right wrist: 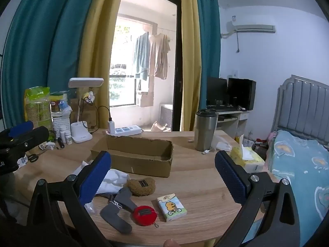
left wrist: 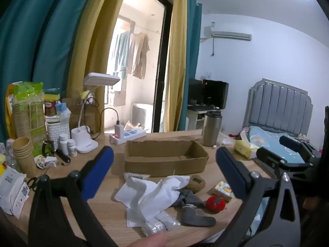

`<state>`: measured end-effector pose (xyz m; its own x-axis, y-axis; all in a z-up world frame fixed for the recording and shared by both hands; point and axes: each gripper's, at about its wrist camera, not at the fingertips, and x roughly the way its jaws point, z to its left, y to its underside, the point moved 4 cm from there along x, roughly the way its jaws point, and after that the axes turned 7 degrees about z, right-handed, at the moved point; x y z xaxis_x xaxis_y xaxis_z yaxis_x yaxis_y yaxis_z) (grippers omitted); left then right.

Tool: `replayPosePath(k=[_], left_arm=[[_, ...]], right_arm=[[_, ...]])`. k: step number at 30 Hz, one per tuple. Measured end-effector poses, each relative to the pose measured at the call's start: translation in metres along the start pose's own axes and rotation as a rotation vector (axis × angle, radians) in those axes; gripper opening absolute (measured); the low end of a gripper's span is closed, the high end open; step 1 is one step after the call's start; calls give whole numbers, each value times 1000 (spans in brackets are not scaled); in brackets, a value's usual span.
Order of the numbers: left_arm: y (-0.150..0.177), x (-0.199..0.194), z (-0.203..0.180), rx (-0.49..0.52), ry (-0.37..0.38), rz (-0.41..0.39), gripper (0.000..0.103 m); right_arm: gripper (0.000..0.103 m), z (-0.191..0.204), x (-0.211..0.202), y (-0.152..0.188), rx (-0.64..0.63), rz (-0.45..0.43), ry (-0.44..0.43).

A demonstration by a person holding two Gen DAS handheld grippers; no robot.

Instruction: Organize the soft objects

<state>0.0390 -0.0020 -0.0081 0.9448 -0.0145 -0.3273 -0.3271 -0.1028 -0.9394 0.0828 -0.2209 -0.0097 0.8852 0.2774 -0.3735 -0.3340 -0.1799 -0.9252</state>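
Observation:
An open cardboard box (left wrist: 164,160) (right wrist: 139,158) stands empty on the wooden table. In front of it lie a white cloth (left wrist: 152,193) (right wrist: 115,180), grey socks (left wrist: 193,212) (right wrist: 117,212), a brown plush (left wrist: 197,182) (right wrist: 141,185), a red plush (left wrist: 216,203) (right wrist: 145,215) and a small tissue pack (left wrist: 223,188) (right wrist: 171,206). My left gripper (left wrist: 164,168) is open and empty above the cloth. My right gripper (right wrist: 162,173) is open and empty above the plush toys; it also shows in the left wrist view (left wrist: 287,152).
A steel tumbler (right wrist: 204,131) and a yellow tissue box (right wrist: 246,158) stand right of the box. A desk lamp (left wrist: 86,142), a power strip (left wrist: 127,135), bottles, paper cups (left wrist: 22,154) and scissors (right wrist: 33,157) crowd the left. A bed (right wrist: 298,164) lies beyond the right edge.

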Motion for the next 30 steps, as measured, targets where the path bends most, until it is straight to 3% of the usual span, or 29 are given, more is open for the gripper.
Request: replayPosePath(k=[30], left_arm=[[12,5,10,-15,-11,20,101]], right_arm=[[103,0,1,4,-9,6,-1]])
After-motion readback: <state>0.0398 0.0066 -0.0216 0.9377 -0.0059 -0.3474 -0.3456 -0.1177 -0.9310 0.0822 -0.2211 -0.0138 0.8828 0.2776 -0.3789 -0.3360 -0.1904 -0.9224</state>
